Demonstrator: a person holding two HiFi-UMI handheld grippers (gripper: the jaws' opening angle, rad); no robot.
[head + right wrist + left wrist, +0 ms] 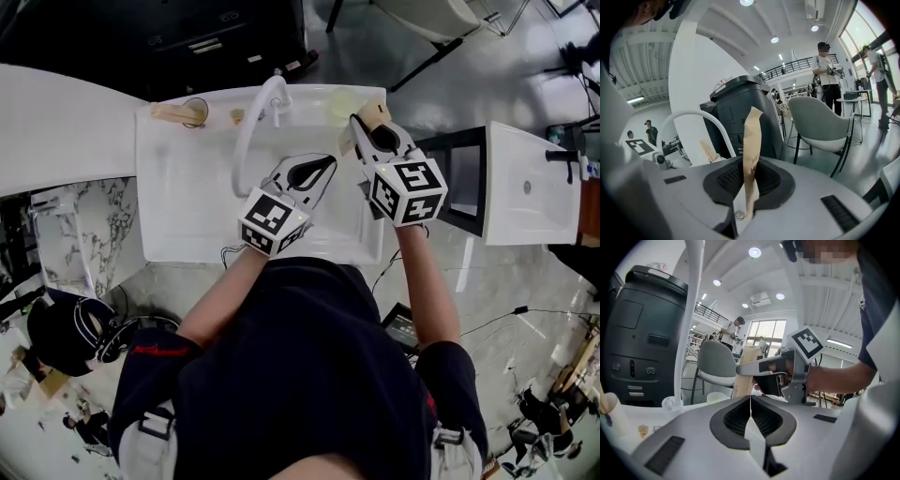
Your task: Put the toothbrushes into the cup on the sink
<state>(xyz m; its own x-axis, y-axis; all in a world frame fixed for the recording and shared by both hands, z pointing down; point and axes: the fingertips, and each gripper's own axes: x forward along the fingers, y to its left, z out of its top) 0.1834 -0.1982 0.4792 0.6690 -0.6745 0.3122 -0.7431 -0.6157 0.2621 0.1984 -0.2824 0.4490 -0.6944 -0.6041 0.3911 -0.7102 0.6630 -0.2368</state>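
Observation:
My right gripper [364, 129] is shut on a toothbrush in a brown paper wrapper [752, 145], which stands up between the jaws near the sink's back right rim. A pale cup [342, 101] sits on that rim just beyond it. A clear cup [195, 111] at the sink's back left corner holds another brown wrapped toothbrush [172, 113]. My left gripper [322, 171] hangs over the basin, shut with nothing in it. In the left gripper view its closed jaws [750, 397] point at the right gripper [780, 373] and its wrapper [745, 369].
A white faucet [253, 127] arches over the white sink [187, 216]. A second white basin [530, 183] stands to the right, a marble counter [103, 225] to the left. A grey chair [820, 122] and a dark machine [740, 112] stand beyond the sink.

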